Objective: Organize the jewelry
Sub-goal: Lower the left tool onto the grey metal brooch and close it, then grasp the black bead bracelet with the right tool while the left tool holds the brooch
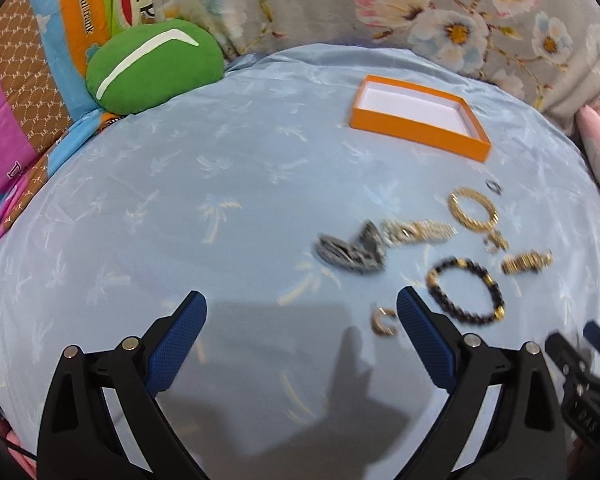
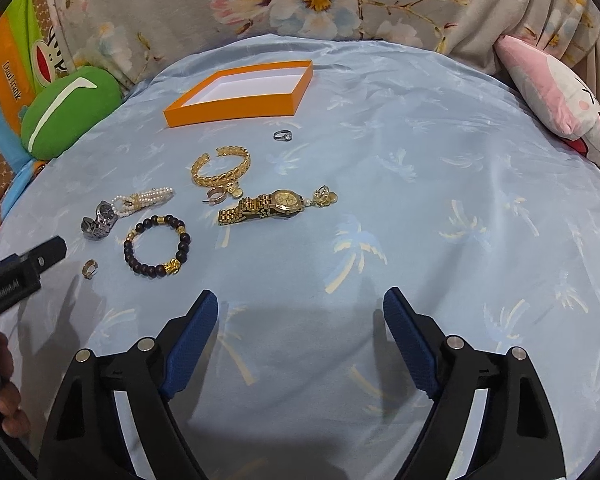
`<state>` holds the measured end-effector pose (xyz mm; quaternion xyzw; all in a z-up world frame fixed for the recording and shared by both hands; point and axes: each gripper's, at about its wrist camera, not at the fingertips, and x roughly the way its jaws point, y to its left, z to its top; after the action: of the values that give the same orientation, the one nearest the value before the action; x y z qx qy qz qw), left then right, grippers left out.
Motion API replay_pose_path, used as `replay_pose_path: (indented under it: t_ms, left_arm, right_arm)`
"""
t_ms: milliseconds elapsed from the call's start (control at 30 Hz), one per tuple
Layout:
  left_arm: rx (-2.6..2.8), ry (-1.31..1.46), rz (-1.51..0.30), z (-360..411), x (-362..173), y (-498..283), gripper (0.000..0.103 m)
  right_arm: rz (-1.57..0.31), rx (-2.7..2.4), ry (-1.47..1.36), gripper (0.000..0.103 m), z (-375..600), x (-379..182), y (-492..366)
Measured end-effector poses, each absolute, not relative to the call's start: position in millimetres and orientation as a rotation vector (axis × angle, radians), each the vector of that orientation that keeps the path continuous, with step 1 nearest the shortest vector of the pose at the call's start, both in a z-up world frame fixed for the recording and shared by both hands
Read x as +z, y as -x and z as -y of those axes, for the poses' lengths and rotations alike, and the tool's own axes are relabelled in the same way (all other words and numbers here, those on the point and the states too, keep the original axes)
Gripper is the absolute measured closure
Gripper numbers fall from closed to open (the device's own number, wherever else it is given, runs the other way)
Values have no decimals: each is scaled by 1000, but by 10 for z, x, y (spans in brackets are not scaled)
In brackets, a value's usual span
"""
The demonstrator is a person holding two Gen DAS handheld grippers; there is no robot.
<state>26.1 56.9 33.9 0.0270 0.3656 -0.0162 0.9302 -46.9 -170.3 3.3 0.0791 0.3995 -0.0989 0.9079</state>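
An empty orange box (image 1: 418, 118) (image 2: 240, 94) lies at the back of the light blue cloth. In front of it lies jewelry: a silver ring (image 2: 283, 135), a gold cuff bracelet (image 2: 220, 172) (image 1: 473, 208), a gold watch (image 2: 262, 205) (image 1: 526, 262), a pearl bracelet (image 2: 144, 200) (image 1: 418, 232), a silver watch (image 2: 100, 220) (image 1: 350, 250), a dark bead bracelet (image 2: 158, 250) (image 1: 466, 292) and a small gold ring (image 2: 89, 269) (image 1: 384, 321). My left gripper (image 1: 298, 320) is open and empty, left of the pile. My right gripper (image 2: 300, 312) is open and empty, in front of it.
A green cushion (image 1: 152, 68) (image 2: 68, 114) sits at the back left and a pink plush (image 2: 560, 100) at the right. Floral fabric (image 2: 300, 0) rises behind the cloth. The left gripper's arm (image 2: 20, 272) shows at the left edge of the right wrist view.
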Motion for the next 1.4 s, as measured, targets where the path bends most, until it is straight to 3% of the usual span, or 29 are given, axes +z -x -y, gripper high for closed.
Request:
replay_pose_path:
  t_ms: [367, 500, 633, 700, 867, 967, 1000, 1067, 1167, 1400]
  left_arm:
    - [-104, -32, -893, -319, 151, -784, 10]
    - [-112, -46, -940, -206, 37, -897, 28]
    - [-102, -61, -924, -178, 24, -880, 35]
    - [-102, -68, -912, -177, 31, -871, 49]
    - [-116, -55, -902, -180, 49, -838, 69]
    - [-143, -41, -901, -197, 63, -811, 70]
    - [-150, -36, -898, -204, 70, -794, 70]
    - [-156, -32, -884, -223, 91, -751, 70]
    - [-162, -28, -866, -266, 123, -701, 70]
    - [-165, -20, -855, -366, 137, -674, 70]
  right_arm:
    - [-856, -173, -169, 41, 1718, 4, 344]
    - [-859, -169, -188, 41, 1750, -7, 332]
    - [-861, -169, -185, 41, 1753, -6, 325]
    - [-860, -169, -185, 41, 1749, -7, 325]
    - [-861, -153, -173, 41, 1716, 5, 275]
    - [-866, -108, -190, 41, 1671, 25, 197]
    - [-864, -91, -196, 43, 1646, 41, 165]
    - [-863, -67, -181, 58, 1572, 75, 88]
    - [-877, -21, -151, 73, 1424, 94, -43]
    - [-914, 27, -101, 82, 1178, 37, -296]
